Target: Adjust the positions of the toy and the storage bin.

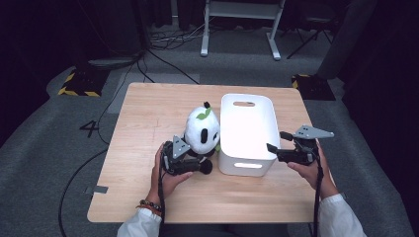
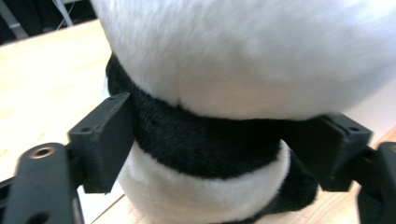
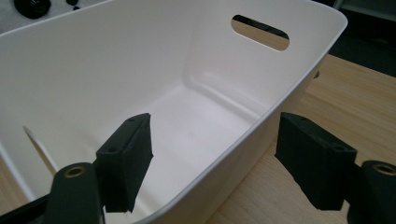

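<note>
A white and black panda plush (image 1: 202, 129) with a green leaf on its head sits upright on the wooden table (image 1: 148, 113), just left of a white plastic bin (image 1: 245, 168) with handle slots. My left gripper (image 1: 197, 157) reaches in from the near side at the plush's base. In the left gripper view the panda plush (image 2: 243, 56) looms close, and the left gripper (image 2: 229, 149) is spread wide, one jaw at each side of the black band. My right gripper (image 1: 275, 141) is open at the bin's near right corner. There the right gripper (image 3: 215, 154) straddles the wall of the bin (image 3: 116, 70), one jaw inside and one outside.
The bin holds nothing. Bare tabletop lies to the left and along the near edge. A white desk frame (image 1: 237, 19), cables and yellow-black striped bases (image 1: 79, 84) are on the grey floor beyond the table.
</note>
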